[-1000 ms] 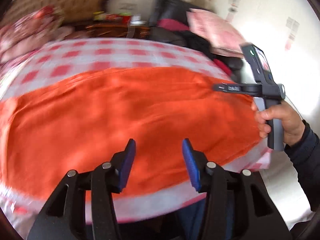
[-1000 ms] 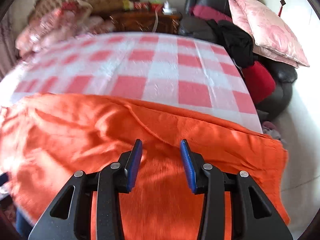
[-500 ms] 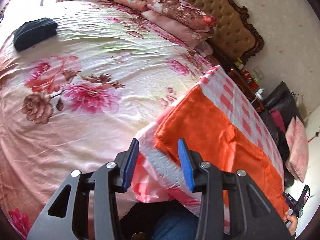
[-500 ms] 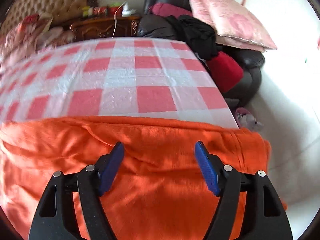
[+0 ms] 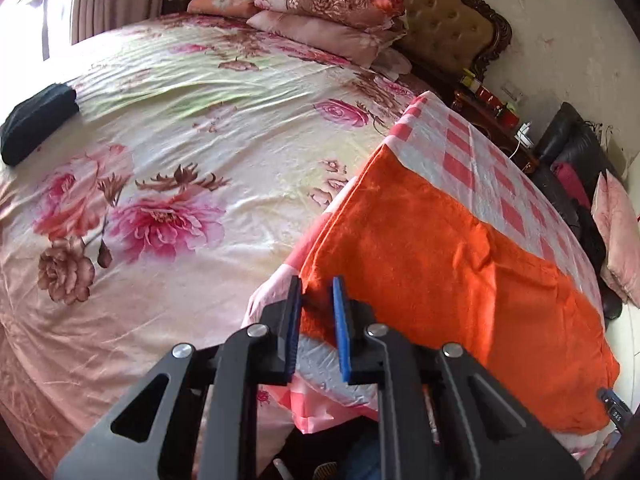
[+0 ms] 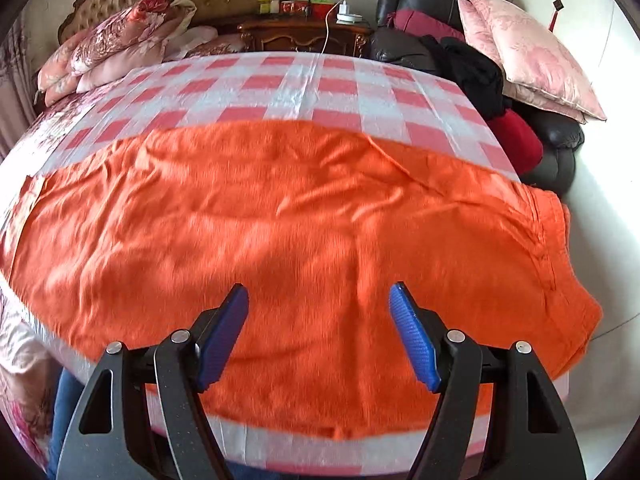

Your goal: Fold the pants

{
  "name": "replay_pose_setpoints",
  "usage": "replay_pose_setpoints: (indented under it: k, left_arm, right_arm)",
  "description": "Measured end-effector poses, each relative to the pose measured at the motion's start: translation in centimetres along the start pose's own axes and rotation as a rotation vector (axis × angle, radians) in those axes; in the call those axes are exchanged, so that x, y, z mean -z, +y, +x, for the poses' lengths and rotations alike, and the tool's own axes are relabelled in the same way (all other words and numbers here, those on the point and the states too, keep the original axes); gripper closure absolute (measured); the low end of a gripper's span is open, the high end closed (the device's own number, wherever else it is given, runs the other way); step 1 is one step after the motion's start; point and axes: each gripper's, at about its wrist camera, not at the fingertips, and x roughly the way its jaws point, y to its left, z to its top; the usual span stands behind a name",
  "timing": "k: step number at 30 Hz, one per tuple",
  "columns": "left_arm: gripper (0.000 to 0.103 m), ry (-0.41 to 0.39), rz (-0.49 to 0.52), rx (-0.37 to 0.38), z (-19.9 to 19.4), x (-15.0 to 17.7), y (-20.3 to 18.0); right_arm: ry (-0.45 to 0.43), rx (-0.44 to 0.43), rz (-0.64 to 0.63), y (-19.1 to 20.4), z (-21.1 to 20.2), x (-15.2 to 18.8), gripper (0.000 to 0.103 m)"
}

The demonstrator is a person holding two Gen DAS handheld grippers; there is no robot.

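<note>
Orange pants [image 6: 304,216] lie flat on checked cloth [image 6: 320,84]. Left tongs [image 5: 316,300] narrowed around near-left corner; grasp unconfirmed. Right tongs [image 6: 318,304] released above. Pinch both layers before lifting.

The orange pants [image 6: 304,216] lie spread flat and wide, a soft, slightly fuzzy fabric with shallow wrinkles and one raised crease running diagonally toward the far right. Seen from the right gripper [image 6: 319,334], they fill the space straight ahead and beneath its fingers, stretching far out to both sides, with the near hem just below the fingertips. From the left gripper [image 5: 317,322], the pants [image 5: 460,280] extend away to the right and forward, and their near left corner sits right between the two finger pads, its edge touching or nearly touching them.
</note>
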Motion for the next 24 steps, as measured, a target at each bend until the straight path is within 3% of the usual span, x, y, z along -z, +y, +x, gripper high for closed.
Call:
replay_pose_setpoints:
  k: [2,4,5,6,7,9,12,13,14,15,22,24]
  left_arm:
    - [0.088,-0.023,0.006,0.032,-1.1,0.0,-0.3]
    - [0.081,-0.008,-0.004,0.059,-1.2,0.2,-0.1]
    - [0.055,-0.002,-0.028,0.073,-1.1,0.4,0.4]
    - [0.041,-0.015,-0.049,0.069,-1.2,0.7,0.8]
    - [0.038,-0.026,-0.051,0.077,-1.5,1.0,1.0]
    - [0.038,-0.008,-0.011,0.118,-1.5,1.5,0.7]
    - [0.038,-0.005,0.111,0.096,-2.1,2.2,0.0]
    - [0.046,-0.008,0.151,0.062,-2.2,2.3,0.0]
    - [0.064,-0.003,0.18,0.03,-2.1,2.5,0.2]
    - [0.074,0.009,0.205,0.008,-1.9,2.5,0.4]
    - [0.077,0.025,0.263,-0.005,-0.3,2.3,0.4]
    - [0.088,0.02,0.32,-0.021,0.0,2.3,-0.4]
  right_arm:
    - [-0.014,0.022,-0.008,-0.1,-0.6,0.4,0.034]
    - [-0.023,0.035,0.007,-0.7,-1.1,0.8,0.033]
    - [-0.013,0.04,0.014,-1.1,-1.0,0.9,0.033]
    - [-0.005,0.044,0.022,-1.5,-0.8,1.1,0.033]
    - [0.0,0.047,0.03,-1.8,-0.5,1.1,0.033]
    - [0.009,0.05,0.05,-2.6,-0.4,1.1,0.033]
    - [0.009,0.065,0.065,-3.5,-0.6,1.4,0.033]
    - [0.004,0.085,0.064,-4.0,-0.9,1.5,0.033]
    - [0.002,0.108,0.069,-4.5,-1.1,1.7,0.033]
    - [0.005,0.124,0.078,-5.1,-1.2,1.9,0.033]
    - [0.045,0.253,0.149,-9.5,-1.2,4.0,0.033]
    - [0.075,0.282,0.15,-10.5,-0.5,4.6,0.033]
